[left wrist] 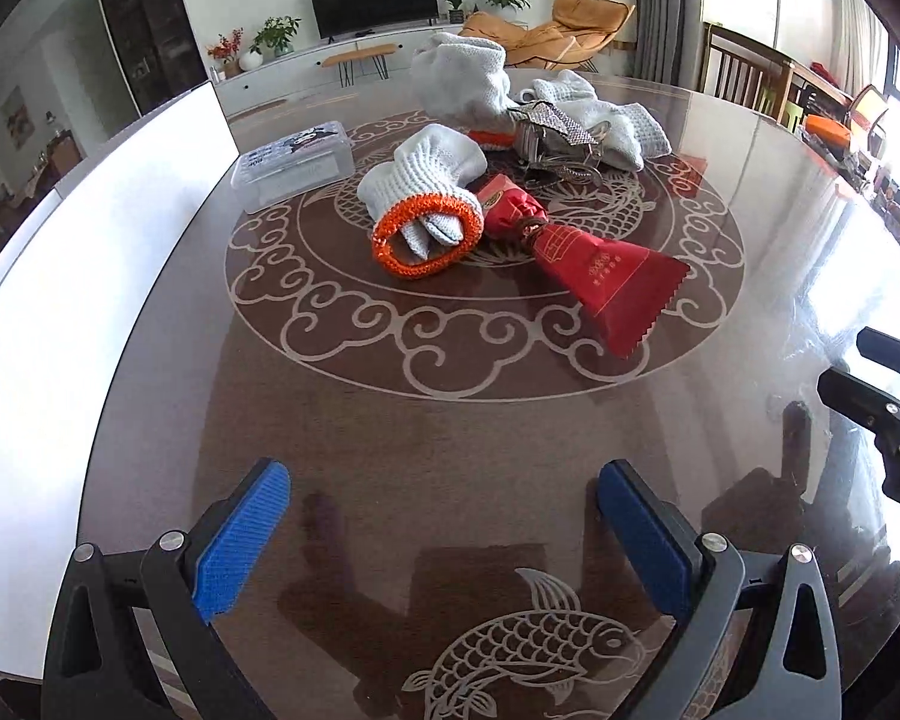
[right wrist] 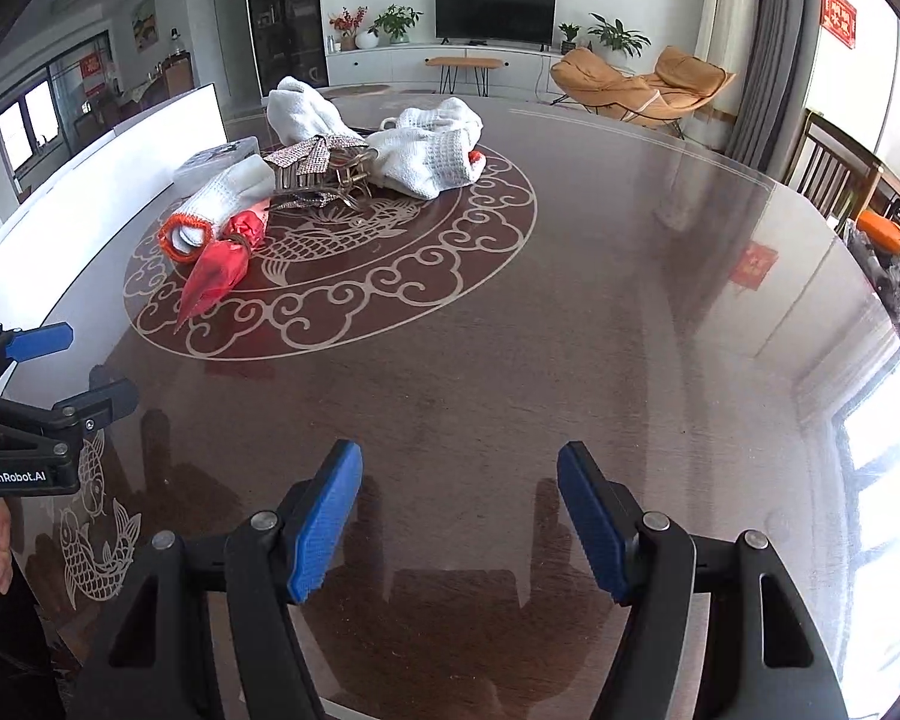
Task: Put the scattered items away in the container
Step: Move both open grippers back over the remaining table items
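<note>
Scattered items lie on the round dark table: a white work glove with orange cuff (left wrist: pixel 423 198) (right wrist: pixel 219 204), a red tied bag (left wrist: pixel 594 264) (right wrist: pixel 219 267), a sparkly metallic piece (left wrist: pixel 555 141) (right wrist: pixel 318 171), and more white gloves (left wrist: pixel 462 75) (right wrist: pixel 426 147) behind. A clear plastic container with lid (left wrist: pixel 294 165) (right wrist: pixel 213 159) sits at the far left. My left gripper (left wrist: pixel 444 516) is open and empty near the front edge; it also shows in the right wrist view (right wrist: pixel 75 366). My right gripper (right wrist: pixel 459 513) is open and empty, well short of the items.
A white board (left wrist: pixel 60 240) lies along the table's left edge. The table (right wrist: pixel 630 300) is glossy with a cloud and fish pattern. Wooden chairs (right wrist: pixel 834 168) stand at the right. A TV, plants and an orange lounge chair (right wrist: pixel 642 81) are beyond the table.
</note>
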`<action>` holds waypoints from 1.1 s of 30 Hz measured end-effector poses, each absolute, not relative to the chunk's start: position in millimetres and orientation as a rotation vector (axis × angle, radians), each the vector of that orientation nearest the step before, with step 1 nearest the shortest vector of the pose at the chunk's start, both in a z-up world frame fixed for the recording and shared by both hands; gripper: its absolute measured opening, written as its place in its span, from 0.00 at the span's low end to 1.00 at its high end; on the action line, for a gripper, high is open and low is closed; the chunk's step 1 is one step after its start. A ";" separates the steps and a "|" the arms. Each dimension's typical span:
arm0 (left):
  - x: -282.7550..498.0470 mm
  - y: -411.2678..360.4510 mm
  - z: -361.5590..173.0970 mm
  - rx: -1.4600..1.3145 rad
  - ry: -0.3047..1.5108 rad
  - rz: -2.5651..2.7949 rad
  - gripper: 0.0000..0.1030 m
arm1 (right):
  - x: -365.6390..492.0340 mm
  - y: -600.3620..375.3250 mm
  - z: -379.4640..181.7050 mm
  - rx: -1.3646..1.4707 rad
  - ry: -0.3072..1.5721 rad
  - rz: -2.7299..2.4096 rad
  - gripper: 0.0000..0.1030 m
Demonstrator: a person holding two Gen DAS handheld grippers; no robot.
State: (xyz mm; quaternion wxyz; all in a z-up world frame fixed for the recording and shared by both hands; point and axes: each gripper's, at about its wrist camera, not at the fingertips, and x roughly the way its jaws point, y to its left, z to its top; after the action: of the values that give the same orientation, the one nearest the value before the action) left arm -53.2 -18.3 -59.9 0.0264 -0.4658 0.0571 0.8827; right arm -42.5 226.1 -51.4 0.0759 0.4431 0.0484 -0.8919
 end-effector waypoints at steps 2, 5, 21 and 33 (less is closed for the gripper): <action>-53.7 -22.5 -60.4 -1.440 0.146 2.726 1.00 | -46.1 219.1 -54.7 1.341 0.157 -2.673 0.67; -53.7 -27.2 -63.1 -1.428 0.088 2.716 1.00 | -46.9 213.8 -58.3 1.340 0.159 -2.676 0.67; -53.7 -28.3 -65.2 -1.424 0.057 2.716 1.00 | -50.6 211.3 -59.3 1.312 0.098 -2.716 0.70; -54.1 -28.1 -65.2 -1.425 0.056 2.716 1.00 | -50.9 210.4 -60.2 1.312 0.097 -2.714 0.71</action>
State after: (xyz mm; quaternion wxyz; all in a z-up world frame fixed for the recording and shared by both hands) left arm -54.1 -28.1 -65.2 0.0371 -0.4641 0.0184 0.8848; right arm -50.9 210.4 -60.2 0.0627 0.4342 0.0322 -0.8980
